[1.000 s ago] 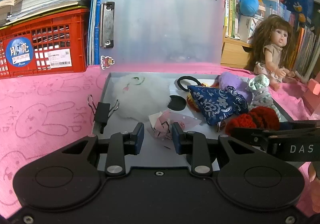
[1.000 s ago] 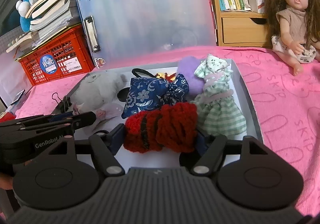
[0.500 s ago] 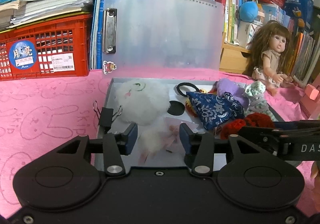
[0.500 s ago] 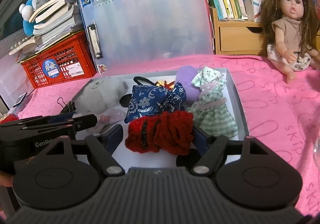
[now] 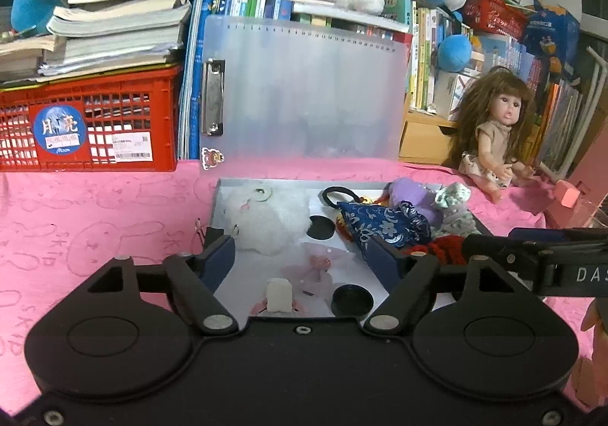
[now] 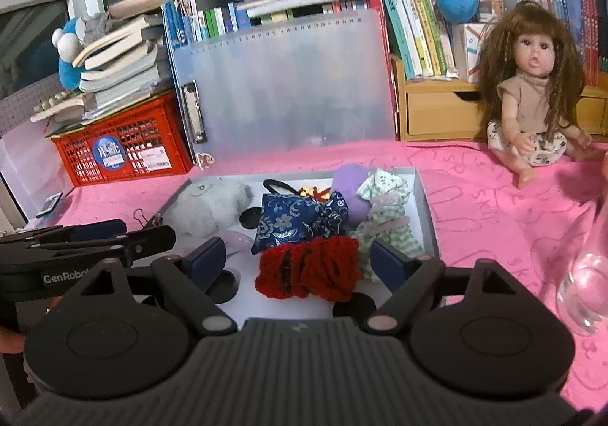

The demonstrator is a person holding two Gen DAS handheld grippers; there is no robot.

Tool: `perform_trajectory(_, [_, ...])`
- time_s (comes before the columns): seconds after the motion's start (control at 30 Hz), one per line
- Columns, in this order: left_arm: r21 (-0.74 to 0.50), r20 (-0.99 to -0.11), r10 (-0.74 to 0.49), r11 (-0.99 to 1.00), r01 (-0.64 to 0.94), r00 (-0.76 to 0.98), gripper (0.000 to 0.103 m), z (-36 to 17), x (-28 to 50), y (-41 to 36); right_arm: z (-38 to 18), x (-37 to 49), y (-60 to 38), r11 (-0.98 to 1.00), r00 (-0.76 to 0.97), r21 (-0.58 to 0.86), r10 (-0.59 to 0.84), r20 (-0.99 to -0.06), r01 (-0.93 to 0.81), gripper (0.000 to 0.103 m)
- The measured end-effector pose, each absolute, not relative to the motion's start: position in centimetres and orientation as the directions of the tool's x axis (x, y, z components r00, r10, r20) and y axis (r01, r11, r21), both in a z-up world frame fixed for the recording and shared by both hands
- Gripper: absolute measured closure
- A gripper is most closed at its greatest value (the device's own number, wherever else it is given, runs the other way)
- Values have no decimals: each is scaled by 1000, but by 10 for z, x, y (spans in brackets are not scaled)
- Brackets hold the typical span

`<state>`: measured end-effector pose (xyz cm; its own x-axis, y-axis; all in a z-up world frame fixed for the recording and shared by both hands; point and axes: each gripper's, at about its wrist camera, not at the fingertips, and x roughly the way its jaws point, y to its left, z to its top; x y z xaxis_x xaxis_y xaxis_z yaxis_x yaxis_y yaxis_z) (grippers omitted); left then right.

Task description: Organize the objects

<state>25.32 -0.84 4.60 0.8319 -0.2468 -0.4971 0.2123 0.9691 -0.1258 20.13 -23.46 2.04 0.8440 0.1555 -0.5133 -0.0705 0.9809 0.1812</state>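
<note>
A shallow grey box (image 5: 266,183) lies on the pink cloth with its frosted lid (image 5: 304,91) standing upright behind it. Inside are a white fluffy toy (image 5: 258,220), a blue floral pouch (image 5: 380,224), a red knitted piece (image 6: 307,270), a green checked doll dress (image 6: 387,220) and a small pink clip (image 5: 319,266). My left gripper (image 5: 300,258) hovers over the box's near left part, jaws opening, the pink clip lying loose below them. My right gripper (image 6: 300,262) is beside it on the right, jaws opening around the red knitted piece without touching it.
A doll (image 6: 532,99) sits on the cloth at the right. A red crate (image 5: 91,129) under stacked books stands at the left. A clear glass (image 6: 585,281) is at the near right. Bookshelves, plush toys and a wooden drawer unit (image 6: 440,114) line the back.
The left jaws went from nearly shut to wide, and the pink clip now lies in the box. The right jaws widened off the red knitted piece. Both grippers rose and drew back.
</note>
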Motion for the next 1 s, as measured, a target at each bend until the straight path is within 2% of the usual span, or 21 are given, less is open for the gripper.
perform_trajectory(0.23, [-104, -497, -241, 970, 218, 834, 23, 53, 224, -3, 26, 176, -228, 984, 861, 160, 150, -486, -81, 11])
perform_trajectory(1.0, [-106, -544, -219, 976, 193, 810, 21, 31, 149, 14, 9, 114, -210, 991, 859, 115, 119, -498, -71, 10])
